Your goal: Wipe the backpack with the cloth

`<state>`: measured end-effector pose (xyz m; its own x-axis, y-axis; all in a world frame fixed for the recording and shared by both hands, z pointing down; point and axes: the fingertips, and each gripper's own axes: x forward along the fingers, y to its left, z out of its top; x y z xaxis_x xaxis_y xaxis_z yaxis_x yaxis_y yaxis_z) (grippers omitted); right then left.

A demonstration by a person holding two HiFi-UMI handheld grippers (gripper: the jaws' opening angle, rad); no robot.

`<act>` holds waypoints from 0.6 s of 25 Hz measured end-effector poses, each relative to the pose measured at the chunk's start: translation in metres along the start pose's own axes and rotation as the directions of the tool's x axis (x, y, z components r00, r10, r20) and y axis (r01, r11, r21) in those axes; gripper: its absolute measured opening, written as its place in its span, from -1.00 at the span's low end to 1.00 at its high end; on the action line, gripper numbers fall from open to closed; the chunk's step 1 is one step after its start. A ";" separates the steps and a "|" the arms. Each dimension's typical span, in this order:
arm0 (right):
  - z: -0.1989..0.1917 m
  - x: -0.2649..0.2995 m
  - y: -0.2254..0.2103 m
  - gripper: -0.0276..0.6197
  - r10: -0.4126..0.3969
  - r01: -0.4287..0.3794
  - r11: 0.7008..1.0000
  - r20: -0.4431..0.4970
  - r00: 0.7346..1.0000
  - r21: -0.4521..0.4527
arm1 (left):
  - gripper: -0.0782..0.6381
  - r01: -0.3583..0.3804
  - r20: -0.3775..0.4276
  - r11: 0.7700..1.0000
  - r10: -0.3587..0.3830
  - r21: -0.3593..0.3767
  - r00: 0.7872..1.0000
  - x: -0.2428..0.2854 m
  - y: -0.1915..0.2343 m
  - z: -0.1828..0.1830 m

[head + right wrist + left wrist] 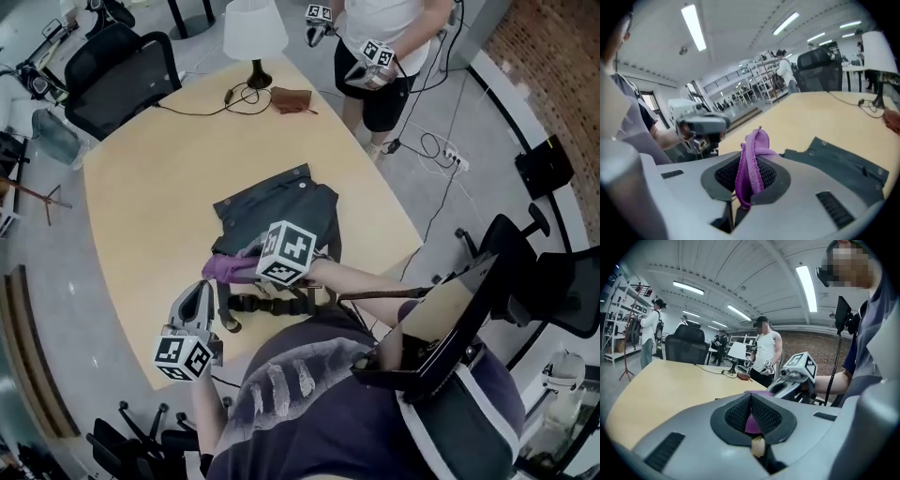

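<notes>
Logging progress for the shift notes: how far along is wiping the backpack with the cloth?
Done: the purple cloth is picked up, clamped in the right hand-held gripper; the left hand-held gripper is shut with purple between its pads. In hand: the cloth is held by the backpack's near end. Left: the wiping itself; I can't tell whether any has been done.

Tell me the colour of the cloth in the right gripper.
Purple. The cloth shows best in the right gripper view.
</notes>
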<state>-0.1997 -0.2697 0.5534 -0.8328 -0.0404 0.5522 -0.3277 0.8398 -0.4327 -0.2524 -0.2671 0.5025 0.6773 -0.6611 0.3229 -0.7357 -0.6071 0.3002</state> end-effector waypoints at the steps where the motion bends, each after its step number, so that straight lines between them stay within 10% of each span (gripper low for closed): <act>1: 0.018 -0.008 0.009 -0.82 -0.001 0.002 1.000 0.054 0.999 -0.015 | -0.75 0.001 0.006 1.000 -0.001 -0.010 1.000 -0.002 0.008 -0.001; 8: 0.077 -0.087 0.051 -0.82 -0.257 0.315 0.937 0.316 0.913 -0.149 | -0.75 0.077 -0.015 0.997 -0.077 -0.003 0.997 -0.003 0.020 -0.001; 15: 0.055 -0.167 0.064 -0.82 -0.375 0.444 0.895 0.485 0.790 -0.033 | -0.75 0.086 0.057 0.992 -0.092 0.091 0.994 -0.001 -0.030 0.035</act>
<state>-0.1065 -0.2388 0.3941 -0.7518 -0.6091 0.2527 -0.6489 0.7516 -0.1188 -0.2308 -0.2641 0.4617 0.7406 -0.6268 0.2420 -0.6717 -0.6993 0.2443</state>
